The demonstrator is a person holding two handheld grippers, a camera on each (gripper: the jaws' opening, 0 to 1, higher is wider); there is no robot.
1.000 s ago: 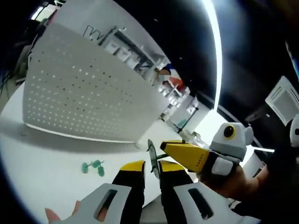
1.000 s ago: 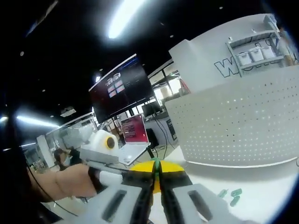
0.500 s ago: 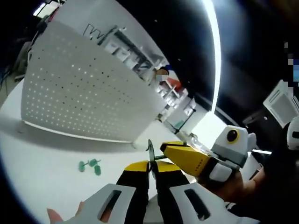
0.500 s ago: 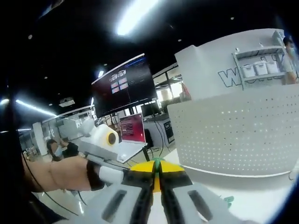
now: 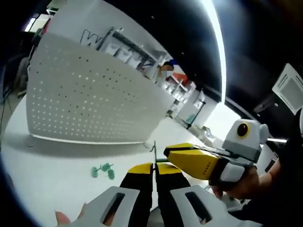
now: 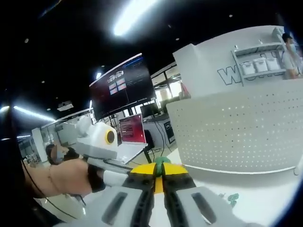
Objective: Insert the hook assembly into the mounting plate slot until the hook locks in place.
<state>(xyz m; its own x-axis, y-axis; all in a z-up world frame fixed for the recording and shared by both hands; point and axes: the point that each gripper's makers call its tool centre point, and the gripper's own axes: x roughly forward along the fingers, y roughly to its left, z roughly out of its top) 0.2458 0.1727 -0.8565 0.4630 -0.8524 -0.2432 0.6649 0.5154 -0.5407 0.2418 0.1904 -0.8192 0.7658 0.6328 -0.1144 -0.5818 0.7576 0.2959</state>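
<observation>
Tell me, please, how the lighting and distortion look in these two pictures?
Left gripper view: a ceiling light strip glares white, and the fisheye bows the perforated white panel. Right gripper view: another ceiling strip blows out; the dark monitor leans.

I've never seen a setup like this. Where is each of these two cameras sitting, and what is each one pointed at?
Left gripper view: rides the left gripper, looking along its jaws at the pegboard and green pieces; the right gripper and hand enter from the right.
Right gripper view: rides the right gripper, facing the pegboard; the left gripper and hand show at left.
Shared: pegboard, green pieces, white table.
</observation>
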